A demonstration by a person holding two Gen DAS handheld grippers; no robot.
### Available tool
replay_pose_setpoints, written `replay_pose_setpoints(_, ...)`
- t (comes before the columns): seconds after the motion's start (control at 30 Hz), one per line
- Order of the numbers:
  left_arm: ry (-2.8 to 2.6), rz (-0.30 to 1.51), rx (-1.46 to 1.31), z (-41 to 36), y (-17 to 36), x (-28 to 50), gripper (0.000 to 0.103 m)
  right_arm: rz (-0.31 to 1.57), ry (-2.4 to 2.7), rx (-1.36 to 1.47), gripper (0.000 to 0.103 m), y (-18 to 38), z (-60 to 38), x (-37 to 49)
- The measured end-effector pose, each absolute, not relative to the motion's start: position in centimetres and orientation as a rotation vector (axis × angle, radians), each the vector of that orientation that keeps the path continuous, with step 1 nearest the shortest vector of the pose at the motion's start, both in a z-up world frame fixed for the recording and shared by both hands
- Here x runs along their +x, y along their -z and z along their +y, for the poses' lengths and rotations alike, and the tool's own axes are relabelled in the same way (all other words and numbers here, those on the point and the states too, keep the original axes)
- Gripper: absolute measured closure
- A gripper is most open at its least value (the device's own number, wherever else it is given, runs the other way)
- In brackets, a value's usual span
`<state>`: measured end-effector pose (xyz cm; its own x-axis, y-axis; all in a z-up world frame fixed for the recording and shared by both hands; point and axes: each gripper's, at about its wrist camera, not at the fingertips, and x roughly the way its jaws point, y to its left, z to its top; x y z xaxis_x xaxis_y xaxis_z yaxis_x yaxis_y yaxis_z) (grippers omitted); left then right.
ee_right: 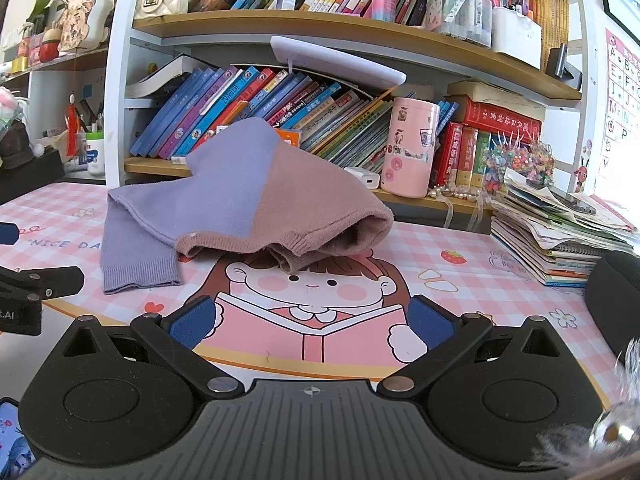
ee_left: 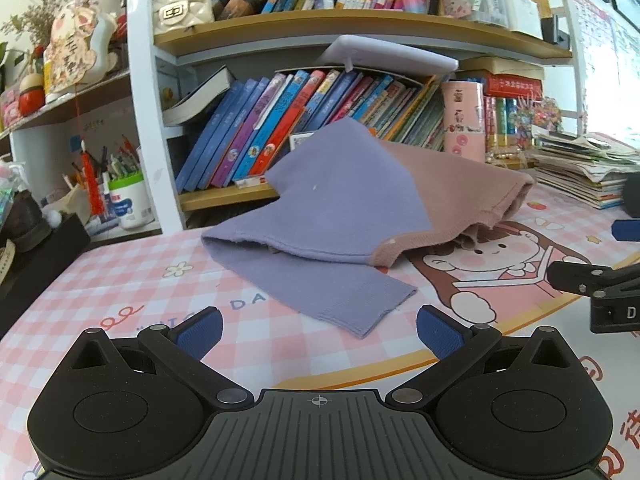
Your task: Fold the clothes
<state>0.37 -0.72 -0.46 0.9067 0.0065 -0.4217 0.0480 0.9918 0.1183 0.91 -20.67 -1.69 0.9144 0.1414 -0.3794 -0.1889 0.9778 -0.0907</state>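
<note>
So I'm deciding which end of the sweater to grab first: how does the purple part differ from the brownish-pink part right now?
The purple part lies on the left of the sweater; the brownish-pink part on the right. The purple part has a sleeve lying flat on the pink checked mat, ribbed cuff exposed; the brownish-pink part is bunched, its hem drooping in folds. Both are humped up against the bookshelf, and neither is gripped: left gripper and right gripper stand open.
</note>
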Motion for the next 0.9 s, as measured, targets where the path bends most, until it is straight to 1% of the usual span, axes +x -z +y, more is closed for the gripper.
replay_pose_setpoints(0.37, 0.006, 0.422, 0.121, -0.6, 0.6, 0.3, 0.000, 0.387, -0.174, -0.140, 0.000, 1.7, -20.4, 1.0)
replay_pose_setpoints(0.53, 0.012, 0.371, 0.078, 0.4, 0.4, -0.4, 0.000, 0.379, -0.184, -0.146, 0.000, 1.7, -20.3, 0.9)
replay_pose_setpoints(0.6, 0.036, 0.317, 0.128, 0.6, 0.3, -0.4, 0.000, 0.377, -0.191, -0.150, 0.000, 1.7, -20.3, 0.9)
replay_pose_setpoints(0.67, 0.040, 0.269, 0.249, 0.3, 0.3, 0.0, 0.000, 0.379, -0.208, -0.150, 0.000, 1.6, -20.2, 0.9)
replay_pose_setpoints(0.73, 0.032, 0.273, 0.337, 0.2, 0.2, 1.4, 0.000, 0.386, -0.278, -0.134, 0.000, 1.6, -20.5, 1.3)
replay_pose_setpoints(0.83, 0.059, 0.344, 0.421, 0.3, 0.1, 4.3, 0.000, 0.352, -0.309, -0.261, 0.000, 1.1, -20.0, 2.6)
replay_pose_setpoints(0.9, 0.075, 0.390, 0.478, 0.1, 0.4, 6.4, 0.000, 0.267, -0.314, -0.474, 0.000, 1.4, -19.0, 3.7)
